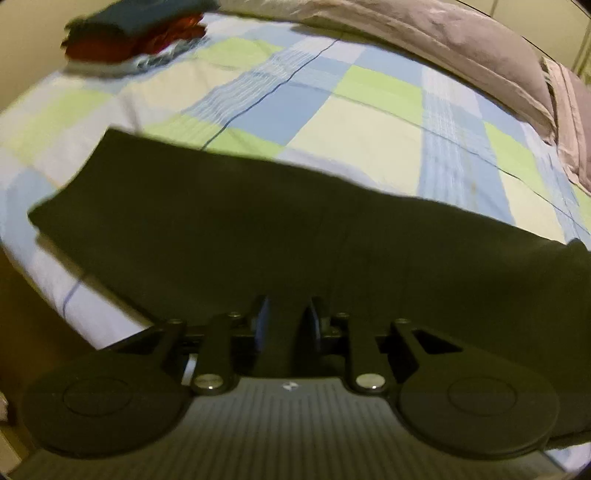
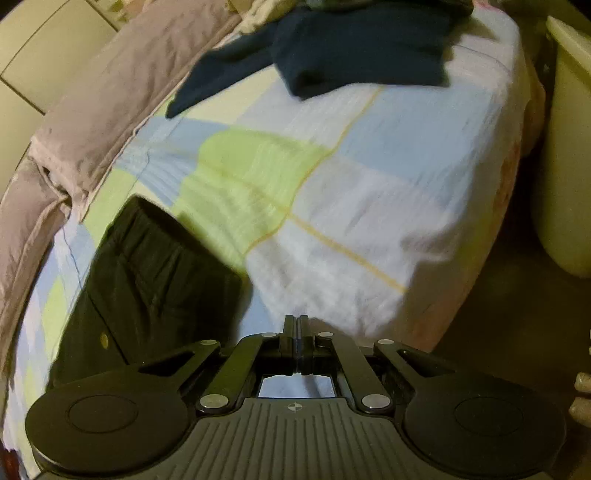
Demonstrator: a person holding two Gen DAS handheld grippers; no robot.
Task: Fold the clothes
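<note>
A long black garment [image 1: 258,229], folded into a band, lies across the checked bed sheet [image 1: 369,129]. My left gripper [image 1: 288,306] hovers over its near edge with the jaws a little apart. Black cloth fills the gap, and I cannot tell whether it touches the blue pads [image 1: 263,321]. In the right wrist view one end of the black garment [image 2: 147,280] lies at the lower left. My right gripper [image 2: 295,321] is shut with nothing in it, just to the right of that end, over the front edge of the bed sheet [image 2: 369,221].
A stack of folded red and blue clothes [image 1: 136,33] sits at the far left of the bed. A dark blue garment [image 2: 351,48] lies at the far end. A pinkish-grey duvet [image 1: 443,40] lines the back. A cream bin [image 2: 565,147] stands beside the bed.
</note>
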